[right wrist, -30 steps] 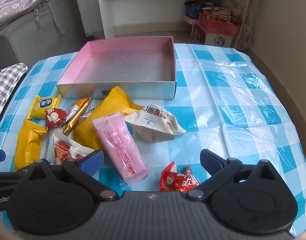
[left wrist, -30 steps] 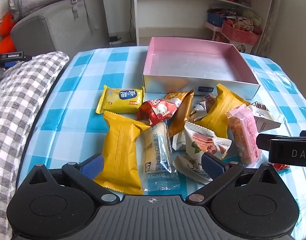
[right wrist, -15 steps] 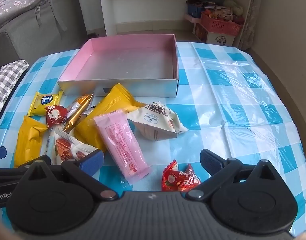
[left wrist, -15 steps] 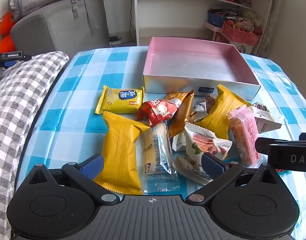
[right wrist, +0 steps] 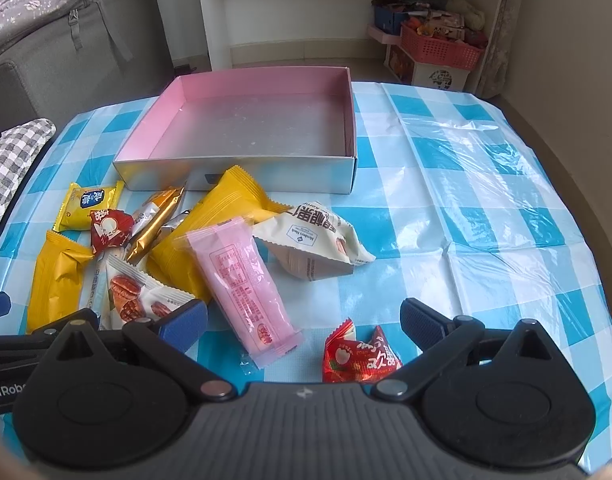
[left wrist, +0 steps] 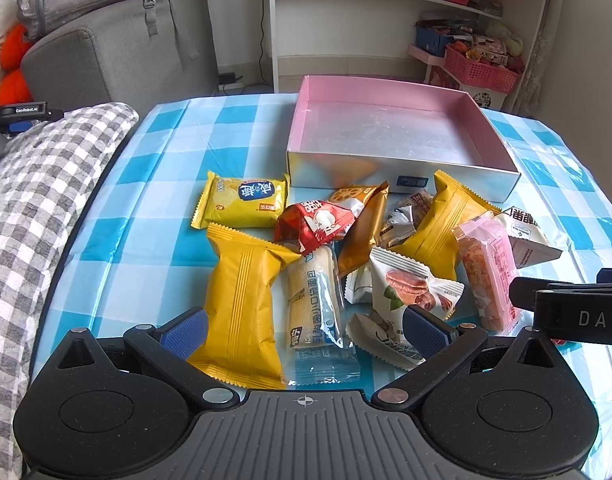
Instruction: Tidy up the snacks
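Both grippers hover low at the surface's (right wrist: 486, 200) near edge, fingers spread and holding nothing. The left gripper (left wrist: 303, 326) straddles the snack pile (left wrist: 346, 252); the right gripper (right wrist: 303, 322) has eased slightly forward over the pink wafer pack (right wrist: 241, 276) and red candy packet (right wrist: 358, 354). The pink box (right wrist: 261, 80) sits beyond.

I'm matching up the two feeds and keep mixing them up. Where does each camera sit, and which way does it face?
Left wrist: rides the left gripper, low over the pile's left, facing the pink box; its open fingers show, the right gripper's side at right.
Right wrist: rides the right gripper, further right, over the red candy packet, facing the box; open fingers show.
Shared: box, pink packet, checked tablecloth.
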